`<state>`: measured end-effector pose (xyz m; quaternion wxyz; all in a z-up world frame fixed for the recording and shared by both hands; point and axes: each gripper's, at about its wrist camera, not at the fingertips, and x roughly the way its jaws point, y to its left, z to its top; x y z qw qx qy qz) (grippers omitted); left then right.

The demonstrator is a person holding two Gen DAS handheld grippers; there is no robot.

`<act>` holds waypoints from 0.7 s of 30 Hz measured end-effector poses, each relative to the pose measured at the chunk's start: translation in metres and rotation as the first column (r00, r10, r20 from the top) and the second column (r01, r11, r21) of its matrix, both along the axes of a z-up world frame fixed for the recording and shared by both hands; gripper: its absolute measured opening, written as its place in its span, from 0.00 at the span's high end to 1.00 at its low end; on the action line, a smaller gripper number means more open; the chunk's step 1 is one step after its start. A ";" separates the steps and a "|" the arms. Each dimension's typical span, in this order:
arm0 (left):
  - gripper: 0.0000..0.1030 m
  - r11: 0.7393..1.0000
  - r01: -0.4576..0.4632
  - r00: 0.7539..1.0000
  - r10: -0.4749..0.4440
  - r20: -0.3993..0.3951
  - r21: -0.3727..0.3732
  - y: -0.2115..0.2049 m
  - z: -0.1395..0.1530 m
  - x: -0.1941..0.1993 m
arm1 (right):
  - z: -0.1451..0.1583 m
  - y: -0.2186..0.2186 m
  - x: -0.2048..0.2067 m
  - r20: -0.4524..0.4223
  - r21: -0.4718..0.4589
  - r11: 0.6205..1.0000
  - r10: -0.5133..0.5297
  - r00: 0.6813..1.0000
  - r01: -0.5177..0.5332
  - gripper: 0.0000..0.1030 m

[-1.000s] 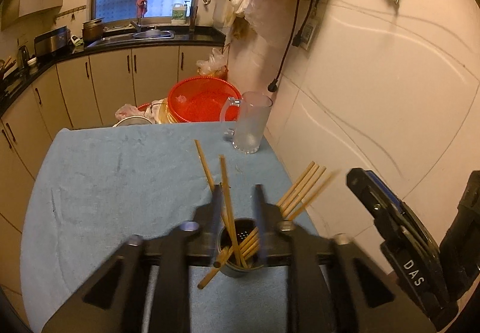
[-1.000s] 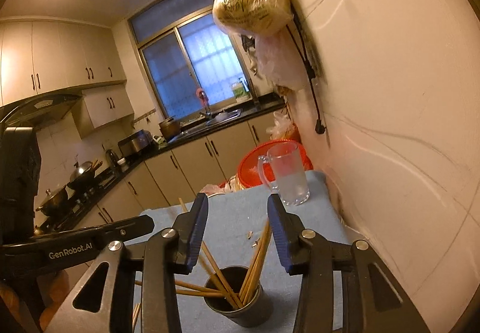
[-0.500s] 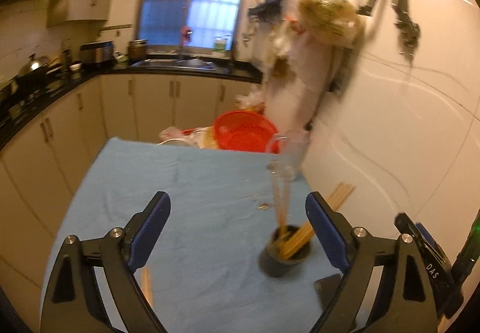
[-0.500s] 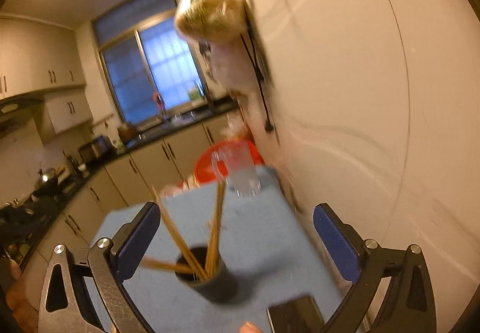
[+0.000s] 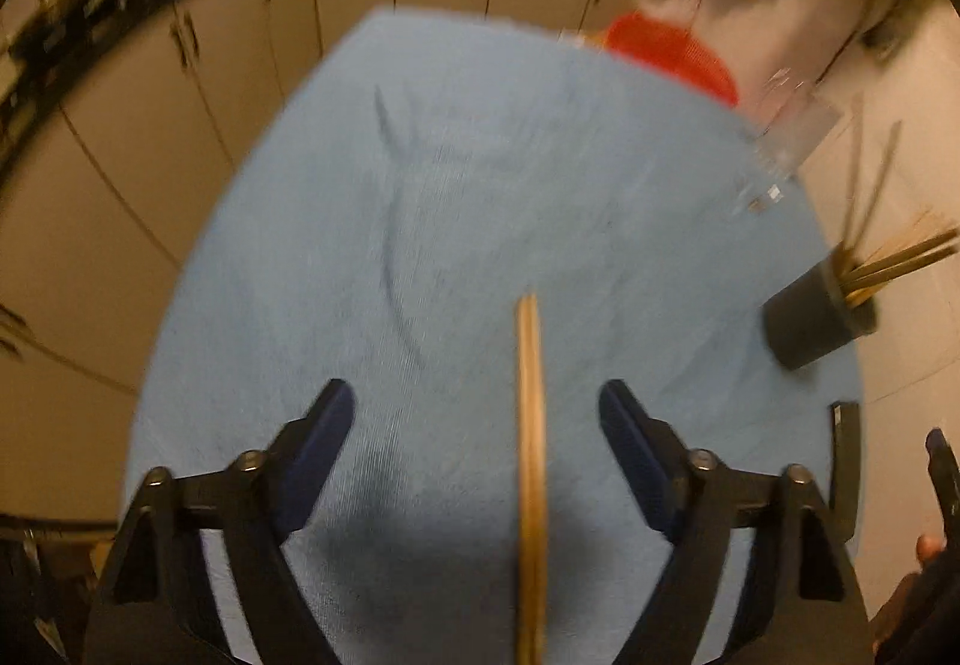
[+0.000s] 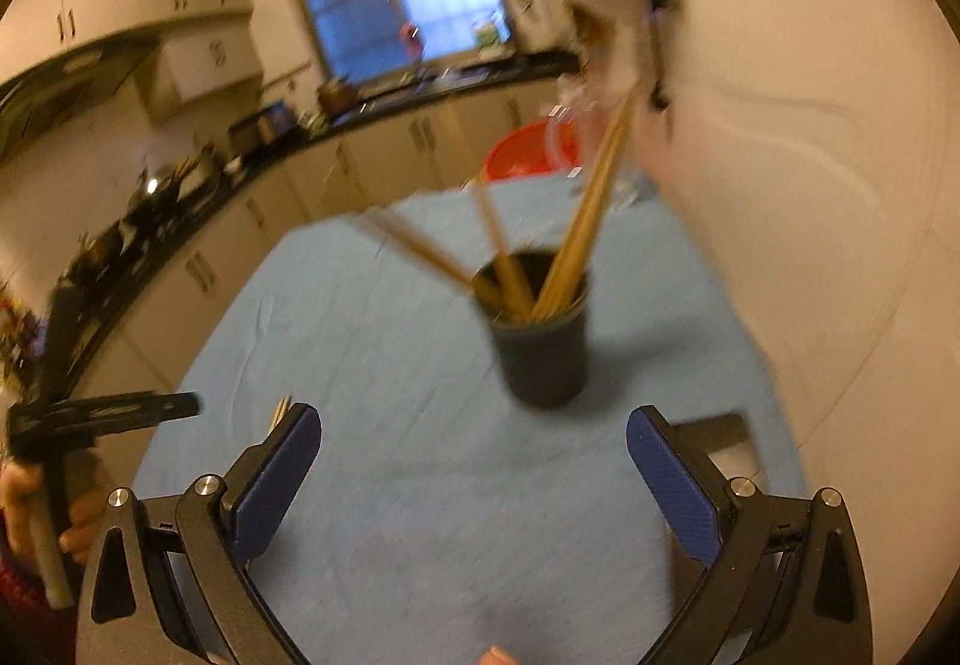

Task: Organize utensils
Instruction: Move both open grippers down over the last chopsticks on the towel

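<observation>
Here we see a pair of pale wooden chopsticks [image 5: 531, 461] lying side by side on the blue cloth [image 5: 480, 197], running straight away from the left wrist camera between the fingers of our left gripper [image 5: 474, 413]; its jaws stand spread wide, and neither blue pad touches the wood. The sticks look slim, smooth and honey-coloured, pressed so close together that only a thin seam tells them apart, and their far tips end bluntly on the cloth. Off to the right, near the wall and well apart from the pair, stands a dark round cup [image 5: 819, 317] with more chopsticks [image 5: 900, 257] leaning out of it toward the wall. In the right wrist view our right gripper [image 6: 474, 461] has its jaws spread wide too, gripping nothing, with the same cup [image 6: 543, 347] standing upright on the cloth [image 6: 372, 365] just beyond the fingertips. The chopsticks in it [image 6: 591, 221] fan out in several directions, one bundle tilted up to the right and others leaning left, all motion-blurred. Behind the cup we make out a red basin [image 6: 522, 155] at the far edge of the table, and a clear glass mug [image 5: 780, 143] near the wall.
</observation>
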<state>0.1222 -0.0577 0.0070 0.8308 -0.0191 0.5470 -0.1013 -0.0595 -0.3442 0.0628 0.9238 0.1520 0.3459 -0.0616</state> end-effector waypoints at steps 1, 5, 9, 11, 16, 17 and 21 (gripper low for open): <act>0.34 1.000 -0.002 1.000 0.002 -0.027 0.002 0.001 -0.008 0.003 | -0.005 0.005 0.002 -0.012 0.003 1.000 0.015 1.000 -0.015 0.00; 0.44 0.999 0.025 0.998 -0.023 -0.066 0.036 -0.003 -0.032 0.005 | -0.021 0.027 0.009 -0.061 0.003 0.998 0.068 0.996 -0.068 0.00; 0.54 0.998 0.054 0.994 -0.051 -0.098 0.031 -0.010 -0.044 0.006 | -0.030 0.035 0.012 -0.087 0.012 0.996 0.086 0.993 -0.085 0.00; 0.55 0.997 0.064 0.994 -0.060 -0.092 0.038 -0.015 -0.045 0.007 | -0.033 0.038 0.012 -0.091 0.012 0.996 0.087 0.992 -0.086 0.00; 0.67 0.995 0.086 0.990 -0.081 -0.116 0.043 -0.024 -0.051 0.011 | -0.036 0.042 0.019 -0.103 0.033 0.995 0.101 0.989 -0.098 0.00; 0.68 0.995 0.088 0.989 -0.082 -0.120 0.046 -0.027 -0.051 0.014 | -0.036 0.043 0.019 -0.105 0.037 0.994 0.106 0.989 -0.102 0.00; 0.72 0.994 0.097 0.987 -0.090 -0.132 0.048 -0.033 -0.056 0.016 | -0.037 0.045 0.019 -0.108 0.034 0.993 0.112 0.988 -0.109 0.00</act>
